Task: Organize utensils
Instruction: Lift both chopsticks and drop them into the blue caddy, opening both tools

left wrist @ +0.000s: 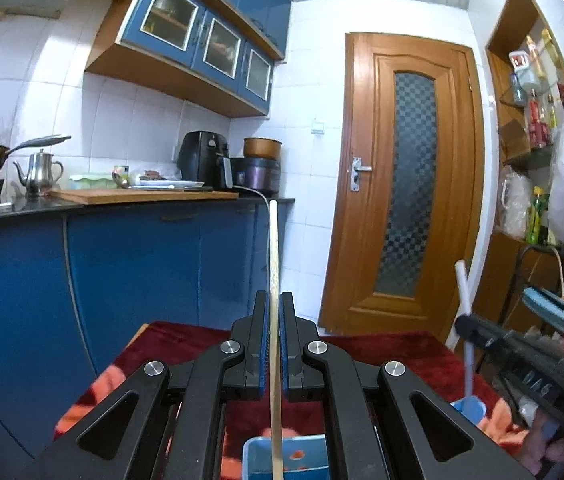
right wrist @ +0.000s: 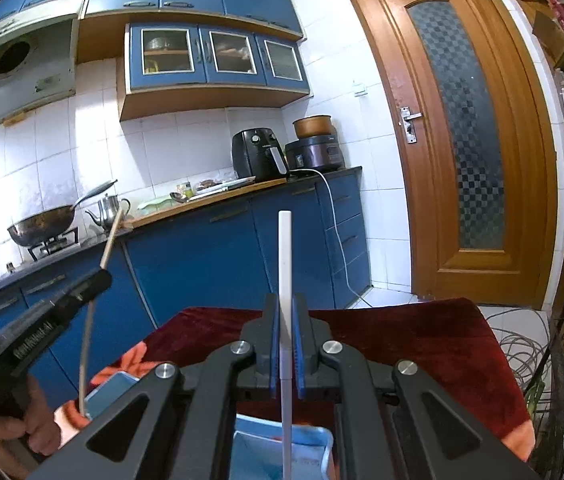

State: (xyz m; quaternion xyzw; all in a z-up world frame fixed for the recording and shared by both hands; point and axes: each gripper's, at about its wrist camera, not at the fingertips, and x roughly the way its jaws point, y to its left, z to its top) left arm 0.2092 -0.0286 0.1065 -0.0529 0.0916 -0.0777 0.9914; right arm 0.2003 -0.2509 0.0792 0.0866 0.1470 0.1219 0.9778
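While both tools hang over the near table draped in a dark red cloth with orange flowers, we see each pair of fingers pinched nearly shut on a slender stick. The left gripper clamps a long pale wooden chopstick between its blue pads; the stick rises steeply toward the far blue cabinets, and its lower end runs down over a light blue rectangular plastic tray lying on the cloth just below. The right gripper squeezes a white plastic chopstick the same way, upright between its pads, with its lower end reaching down over a light blue tray on the cloth; whether either tip touches a tray, we cannot tell.

From the left wrist view, the right gripper appears at the right edge, its white stick tilted slightly left. From the right wrist view, the left gripper sits at the near left, held in a person's hand, its wooden stick leaning right.

Far off stand a dark counter carrying a black air fryer, and a brown wooden door at the right.
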